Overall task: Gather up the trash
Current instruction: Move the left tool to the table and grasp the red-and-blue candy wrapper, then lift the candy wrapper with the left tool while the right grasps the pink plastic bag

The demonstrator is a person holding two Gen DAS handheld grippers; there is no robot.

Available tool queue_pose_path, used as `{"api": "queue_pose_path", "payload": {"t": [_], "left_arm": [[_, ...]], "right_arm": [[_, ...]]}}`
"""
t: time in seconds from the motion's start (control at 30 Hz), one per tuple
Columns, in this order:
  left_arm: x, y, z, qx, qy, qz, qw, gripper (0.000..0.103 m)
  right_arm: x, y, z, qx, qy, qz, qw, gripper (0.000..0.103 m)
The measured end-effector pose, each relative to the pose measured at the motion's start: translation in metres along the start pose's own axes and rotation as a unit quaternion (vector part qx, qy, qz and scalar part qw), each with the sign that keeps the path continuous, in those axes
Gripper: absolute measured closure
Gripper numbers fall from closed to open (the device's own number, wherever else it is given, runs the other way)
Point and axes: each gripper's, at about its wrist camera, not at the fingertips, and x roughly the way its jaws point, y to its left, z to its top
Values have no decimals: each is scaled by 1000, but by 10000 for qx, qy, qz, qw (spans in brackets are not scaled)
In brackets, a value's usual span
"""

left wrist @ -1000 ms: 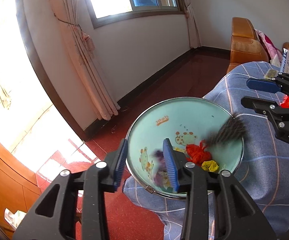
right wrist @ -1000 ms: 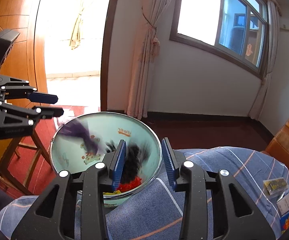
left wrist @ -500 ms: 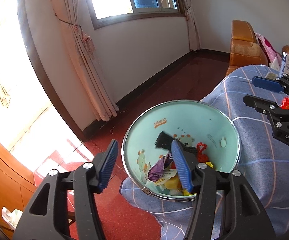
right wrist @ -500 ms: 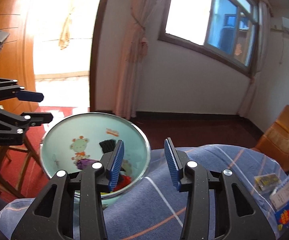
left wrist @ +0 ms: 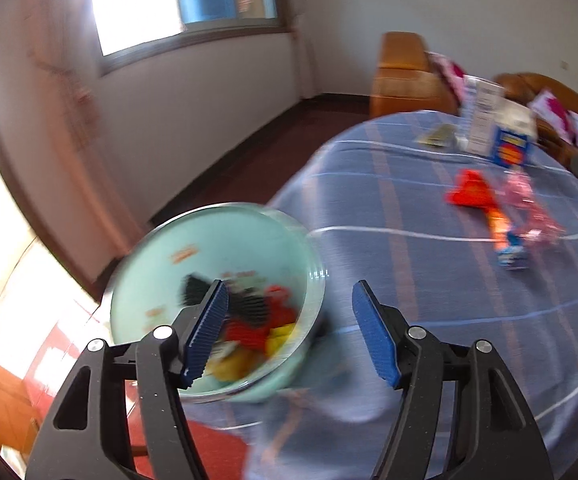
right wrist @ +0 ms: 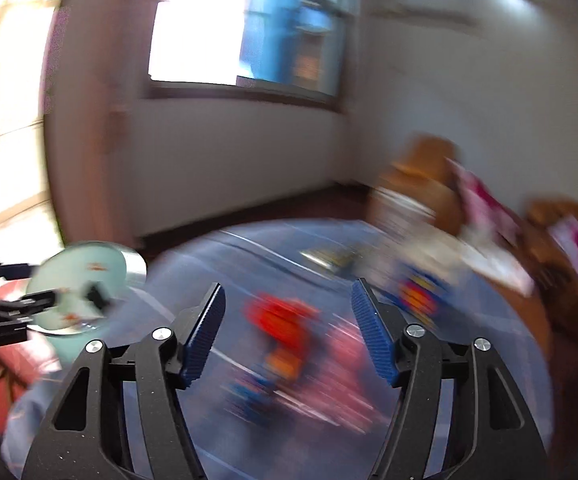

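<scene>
Both views swung off the mint bin (left wrist: 217, 240) toward wrappers (left wrist: 485, 200) farther along the tablecloth (left wrist: 409, 280). Left gripper (left wrist: 289, 332) and right gripper (right wrist: 287, 332) jaws have just been opening, spread, nothing between them.

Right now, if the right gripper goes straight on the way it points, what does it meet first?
Probably the red crumpled wrapper on the blue checked tablecloth, between the open right gripper's fingers; blur leaves depth unclear.

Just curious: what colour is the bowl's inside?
Pale mint green inside the bowl, clearest in the left wrist view.
</scene>
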Motion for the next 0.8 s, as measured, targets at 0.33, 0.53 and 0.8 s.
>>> {"api": "queue_pose_path", "payload": {"t": [0.33,0.53,0.8], "left_arm": [[7,-119,34,739,-108,-767,9943,38],[33,-168,34,996,155,-868,9911,38],[46,-159,26,1083,437,-1324,9843,84]], "right_arm": [[-29,-106,-77,956,444,-1212,9870,33],[-34,-138,-90,1254,492,-1430,9805,30],[-26,-129,-96,1354,601,-1115,9827,30]]}}
